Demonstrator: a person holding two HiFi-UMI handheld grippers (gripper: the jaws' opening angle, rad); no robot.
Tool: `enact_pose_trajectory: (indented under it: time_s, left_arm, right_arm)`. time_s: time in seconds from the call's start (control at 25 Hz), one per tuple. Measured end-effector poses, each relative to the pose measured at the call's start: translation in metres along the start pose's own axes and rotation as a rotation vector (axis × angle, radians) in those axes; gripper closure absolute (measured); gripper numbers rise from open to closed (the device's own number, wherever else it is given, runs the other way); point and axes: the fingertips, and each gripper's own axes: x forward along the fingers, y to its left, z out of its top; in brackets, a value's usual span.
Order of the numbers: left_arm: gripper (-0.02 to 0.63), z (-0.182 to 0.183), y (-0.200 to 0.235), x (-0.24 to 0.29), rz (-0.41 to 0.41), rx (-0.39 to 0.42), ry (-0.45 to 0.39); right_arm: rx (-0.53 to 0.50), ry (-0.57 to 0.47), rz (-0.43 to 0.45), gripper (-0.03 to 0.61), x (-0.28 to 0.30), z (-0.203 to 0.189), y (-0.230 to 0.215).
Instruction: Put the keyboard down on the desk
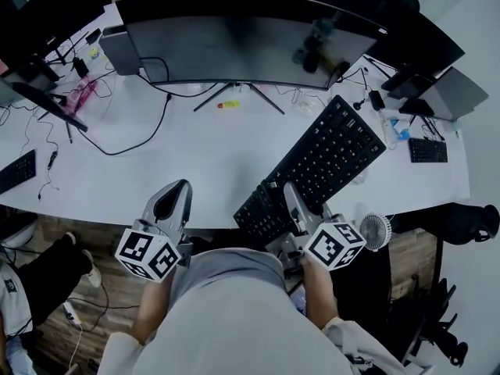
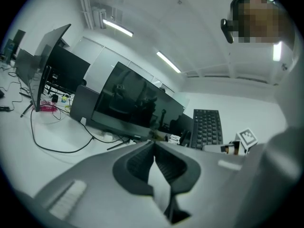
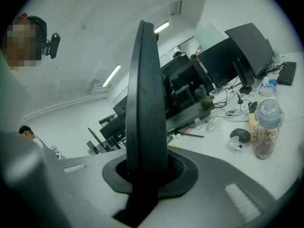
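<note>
A black keyboard (image 1: pixel 316 170) runs slantwise from the desk's front edge toward the back right, its near end out past the edge. My right gripper (image 1: pixel 291 201) is shut on that near end. In the right gripper view the keyboard (image 3: pixel 146 99) shows edge-on as a dark slab pinched between the jaws of the right gripper (image 3: pixel 147 167). I cannot tell whether its far end rests on the white desk (image 1: pixel 203 162). My left gripper (image 1: pixel 176 198) hovers at the desk's front edge, left of the keyboard. In its own view the left gripper (image 2: pixel 154 145) is shut on nothing, with the keyboard (image 2: pixel 208 127) off to the right.
A wide curved monitor (image 1: pixel 250 37) on a splayed stand fills the back of the desk. A black cable (image 1: pixel 133 143) loops across the left side. A small fan (image 1: pixel 375 231) sits off the right front edge. A bottle (image 3: pixel 266 127) and a mouse (image 3: pixel 240 135) stand at the right.
</note>
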Motion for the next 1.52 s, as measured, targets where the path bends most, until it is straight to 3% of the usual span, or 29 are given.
enact_pose_trajectory:
  time_s: [1.04,1.52]
  left_arm:
    - [0.614,-0.002,-0.006,0.023,0.016,-0.016,0.038]
    - [0.614,-0.003,0.000,0.023,0.020,-0.026,0.041]
  right_arm:
    - [0.168,0.025,0.016,0.509,0.032,-0.002,-0.031]
    - [0.239,0.041,-0.017,0.509,0.045,-0.015,-0.040]
